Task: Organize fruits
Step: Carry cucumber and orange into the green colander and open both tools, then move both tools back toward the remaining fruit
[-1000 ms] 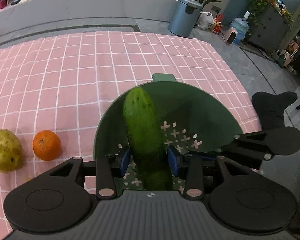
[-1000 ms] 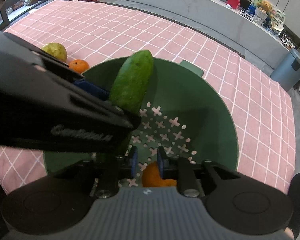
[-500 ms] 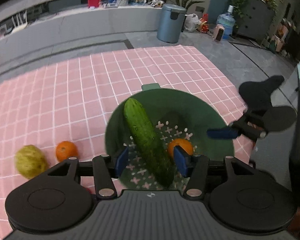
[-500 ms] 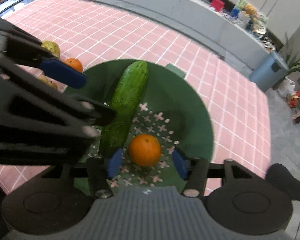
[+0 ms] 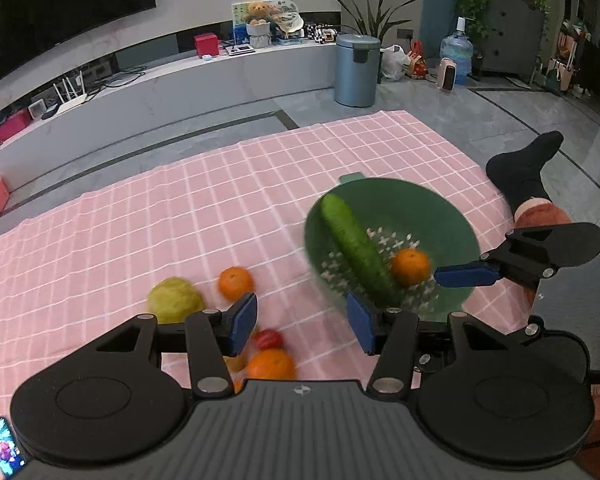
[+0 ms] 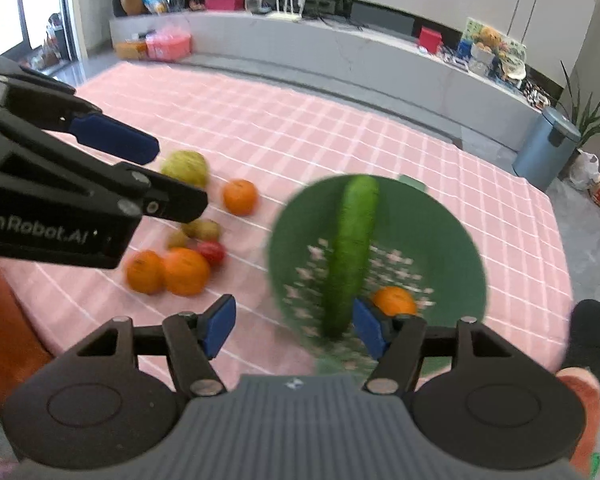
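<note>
In the left wrist view, the left gripper is seen with its blue fingers spread wide and nothing held between them. It is held above a pink checked cloth. Below and between the fingers, a small red fruit and an orange are seen on the cloth. Further out to the left, a yellow-green fruit and a second orange lie just beside each other. To the right, a green colander is set on the cloth; a cucumber is laid in it with one end leaning on the rim, and an orange in the colander is seen just beside it. The right gripper is visible at the colander's right edge.

In the right wrist view, the right gripper is shown with its fingers likewise parted and empty, above the colander's near rim. The cucumber and the orange in the colander are seen inside. On the cloth to the left, loose fruit is gathered: two oranges touching, the red fruit, small greenish fruits, another orange and the yellow-green fruit. The left gripper is seen over that group.
</note>
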A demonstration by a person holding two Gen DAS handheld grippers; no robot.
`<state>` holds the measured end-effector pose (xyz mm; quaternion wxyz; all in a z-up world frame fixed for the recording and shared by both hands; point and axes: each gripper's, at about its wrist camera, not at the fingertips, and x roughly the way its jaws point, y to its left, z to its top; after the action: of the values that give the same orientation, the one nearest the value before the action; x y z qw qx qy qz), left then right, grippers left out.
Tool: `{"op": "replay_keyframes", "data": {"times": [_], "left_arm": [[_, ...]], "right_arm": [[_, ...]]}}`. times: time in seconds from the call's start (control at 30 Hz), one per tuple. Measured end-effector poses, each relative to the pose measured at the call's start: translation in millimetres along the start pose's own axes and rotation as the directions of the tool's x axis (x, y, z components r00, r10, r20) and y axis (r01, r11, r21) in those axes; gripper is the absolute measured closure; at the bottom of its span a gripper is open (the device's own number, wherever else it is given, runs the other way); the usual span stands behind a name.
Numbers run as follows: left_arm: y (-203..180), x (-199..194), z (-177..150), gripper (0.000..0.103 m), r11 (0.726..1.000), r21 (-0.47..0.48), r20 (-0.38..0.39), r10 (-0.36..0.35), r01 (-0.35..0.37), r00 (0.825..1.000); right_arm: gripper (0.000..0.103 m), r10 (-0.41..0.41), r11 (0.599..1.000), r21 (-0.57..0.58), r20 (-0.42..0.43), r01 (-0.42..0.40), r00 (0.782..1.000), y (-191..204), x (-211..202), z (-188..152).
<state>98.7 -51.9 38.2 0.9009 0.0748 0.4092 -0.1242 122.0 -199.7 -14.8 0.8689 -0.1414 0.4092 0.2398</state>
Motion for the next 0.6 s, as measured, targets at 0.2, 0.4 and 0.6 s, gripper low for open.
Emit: {"op": "replay_keyframes", "data": {"times": [0.2,0.4,0.6], "left_arm": [[25,-17,-26,0.042,0.999,-0.032,0.035,-0.029,0.031,0.999],[54,-17,-48,0.042,0.996,-0.085,0.036,-0.033,0.036,0.999],[82,-12,-66,0.042,0.986,-0.164,0.033,-0.035,0.04,0.999]], "right_arm": [[0.041,0.047,0.997,0.05,0.065,-0.05,0.997,41,-2,-6],[0.037,0.038,0.996,0.076,0.105,-0.046,0.994,72,4,-10],[0.037,0.056,0.992,0.111,0.092,-0.066,0.994,86,20,-10]]}}
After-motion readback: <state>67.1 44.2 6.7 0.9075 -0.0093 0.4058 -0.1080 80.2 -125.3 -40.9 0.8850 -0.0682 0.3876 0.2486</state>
